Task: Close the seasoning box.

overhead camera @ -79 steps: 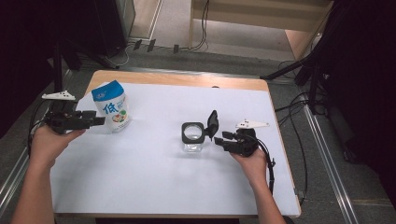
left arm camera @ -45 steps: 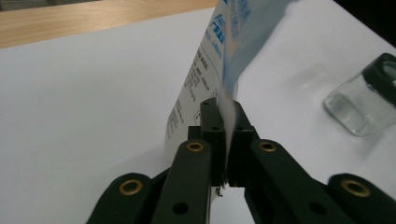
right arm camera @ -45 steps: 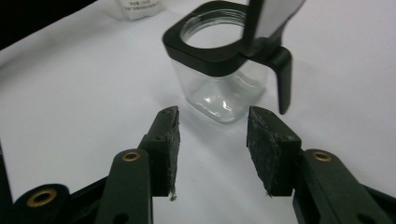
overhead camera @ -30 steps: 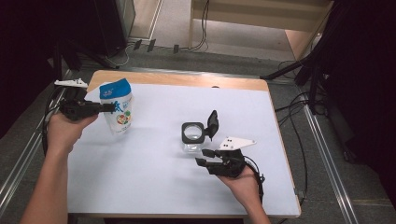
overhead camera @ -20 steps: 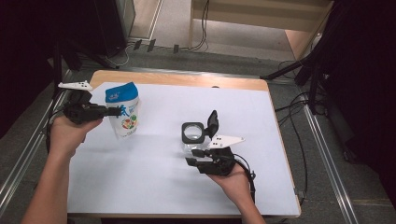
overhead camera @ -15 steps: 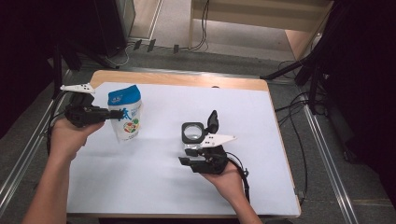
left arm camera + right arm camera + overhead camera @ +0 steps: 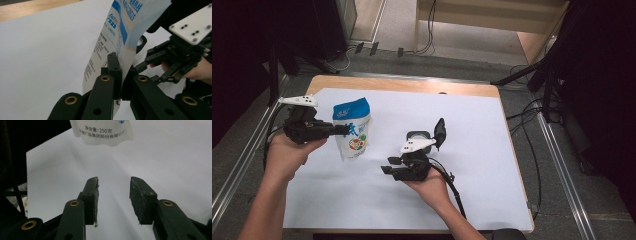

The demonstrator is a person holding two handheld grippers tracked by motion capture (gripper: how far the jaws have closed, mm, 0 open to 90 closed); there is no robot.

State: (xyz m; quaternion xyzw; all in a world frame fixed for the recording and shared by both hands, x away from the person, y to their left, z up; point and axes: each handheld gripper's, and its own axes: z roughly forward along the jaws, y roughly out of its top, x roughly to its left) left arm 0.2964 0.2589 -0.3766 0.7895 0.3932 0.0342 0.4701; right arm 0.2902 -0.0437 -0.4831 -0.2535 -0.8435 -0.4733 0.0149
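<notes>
a white sheet [image 7: 362,200] covers most of a wooden table [image 7: 412,85], whose bare strip shows along the far edge; around the table lie grey floor, metal rails and loose cables. one pouch [image 7: 352,131], white with a blue top, small printed lettering and a coloured picture near its bottom, hangs just above the sheet toward the table's left side. the left gripper [image 7: 339,131] is clamped tight on the pouch's side edge, its jaws pinching the film flat. the right gripper [image 7: 388,166] sits near the table's middle, pointing at the pouch, its jaws partly apart with nothing between them. one small clear container [image 7: 418,136] with a raised black lid stands just behind it. two grippers, one pouch, one container.
</notes>
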